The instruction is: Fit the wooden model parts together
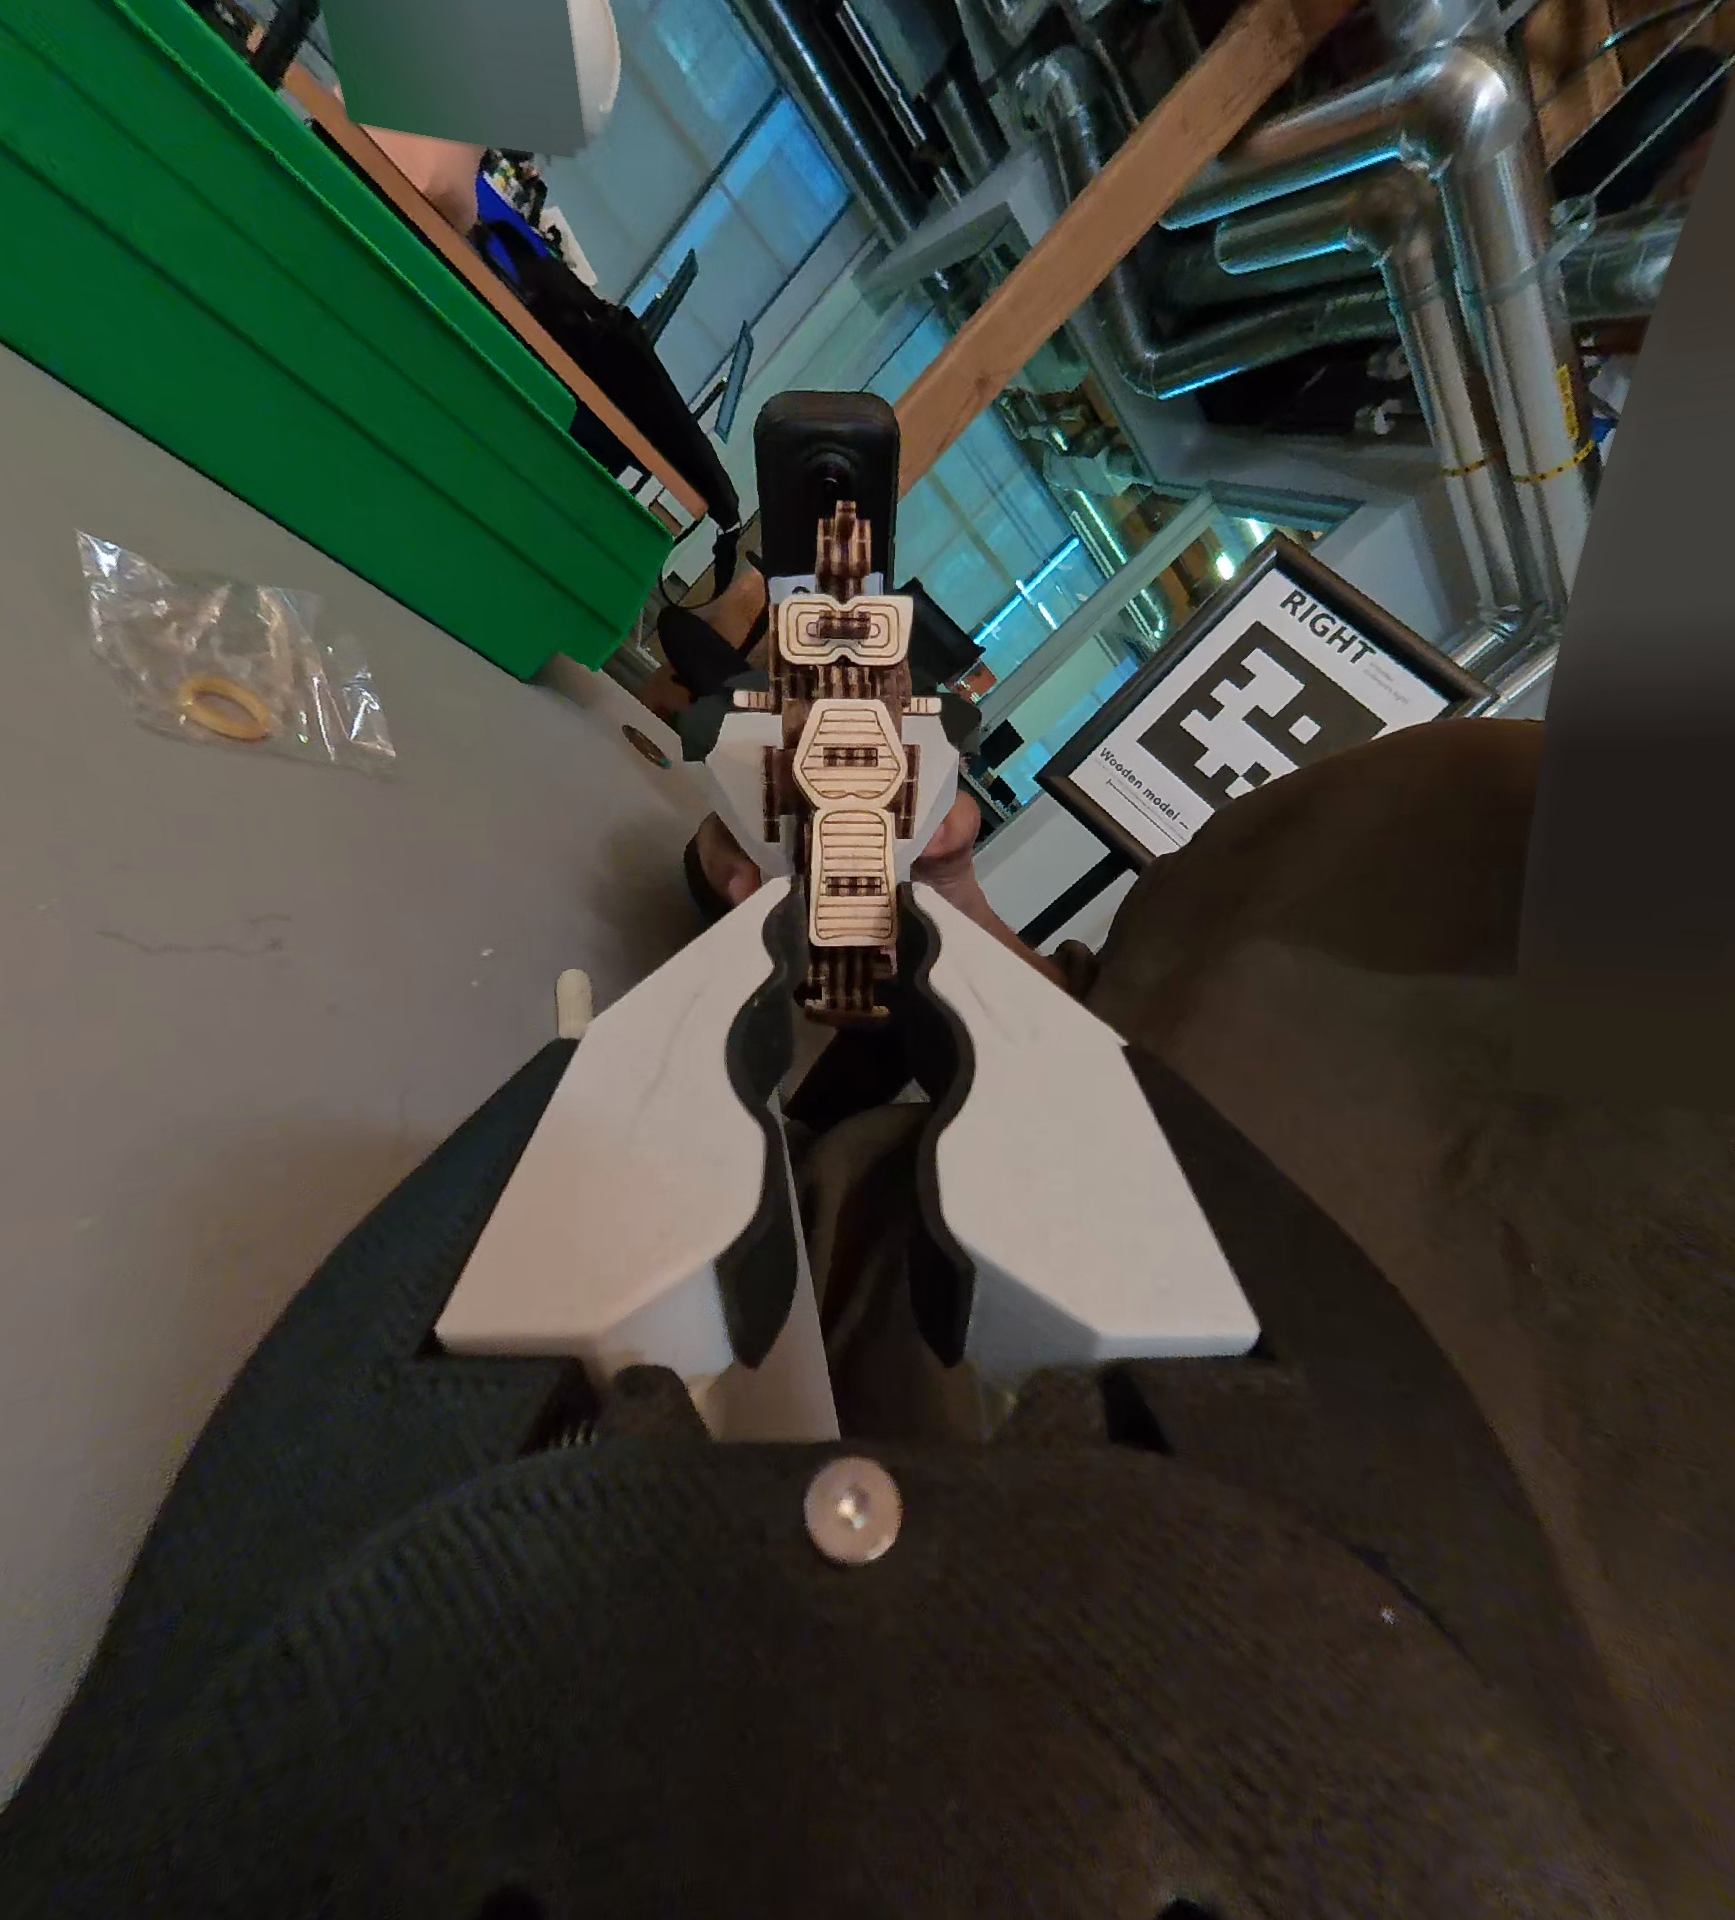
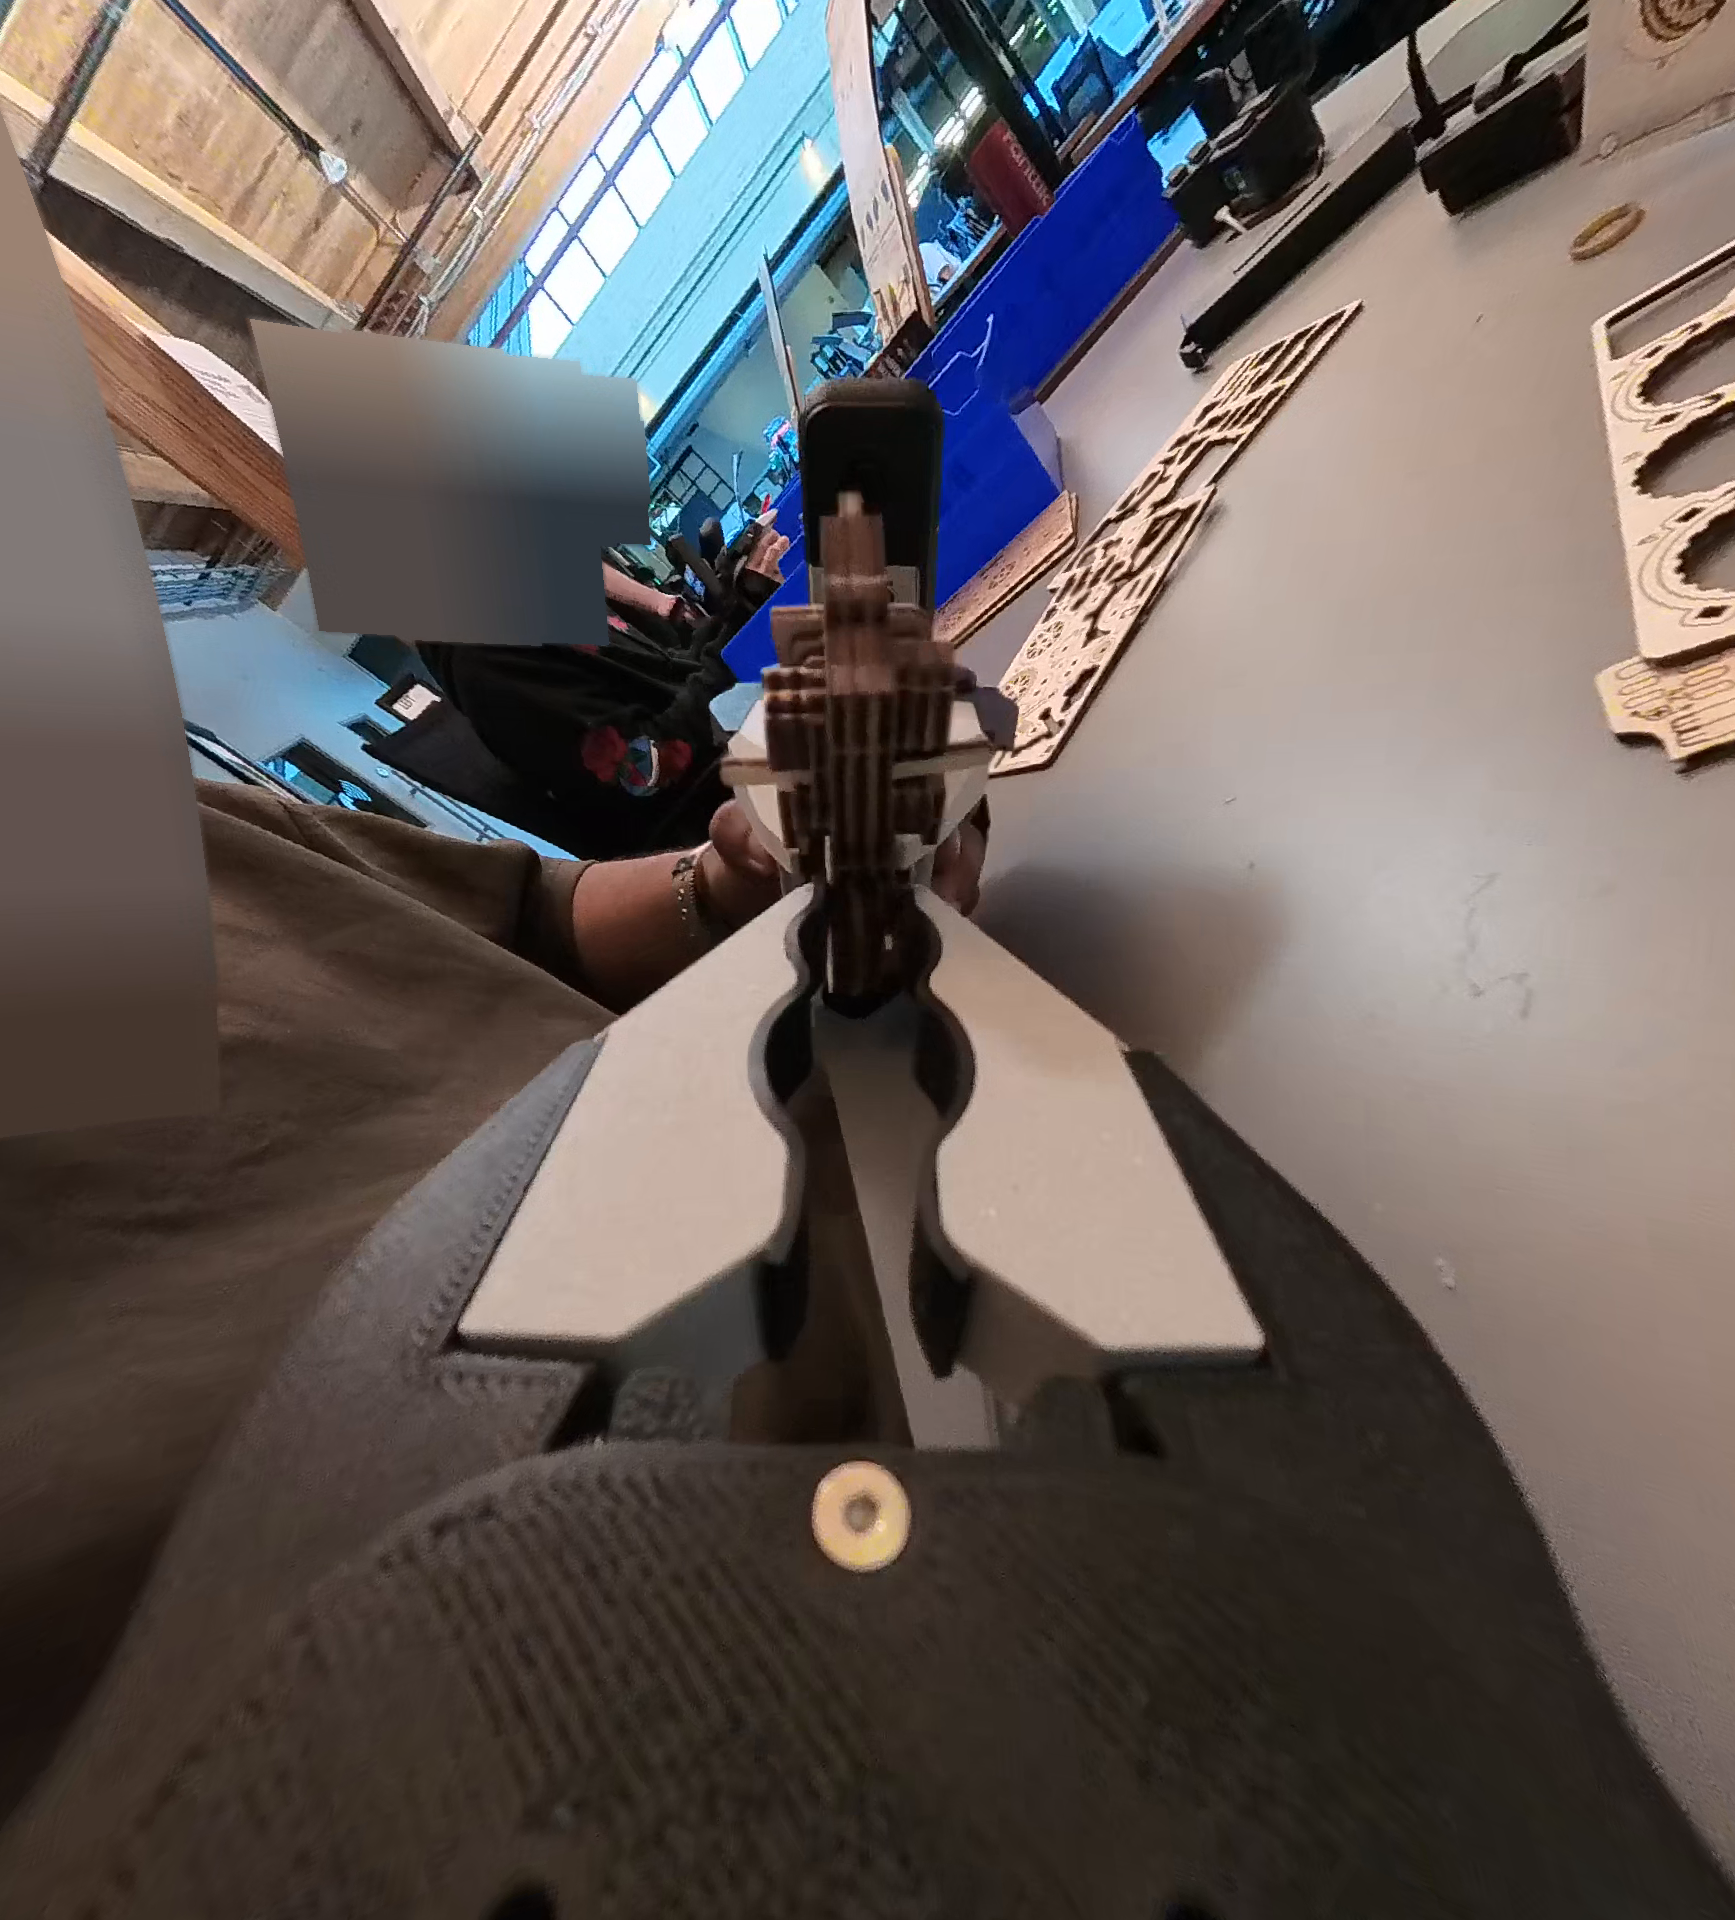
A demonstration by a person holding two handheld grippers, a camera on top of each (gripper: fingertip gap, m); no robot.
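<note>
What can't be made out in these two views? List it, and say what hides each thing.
- Left wrist view: the near end of the wooden model, sunk between the closed jaws.
- Right wrist view: the model's surface detail, which is dark and blurred.
- Left wrist view: the small parts in the clear bag, too small and under glare.
- Right wrist view: the punched wooden sheet, cut off by the right edge.
</note>
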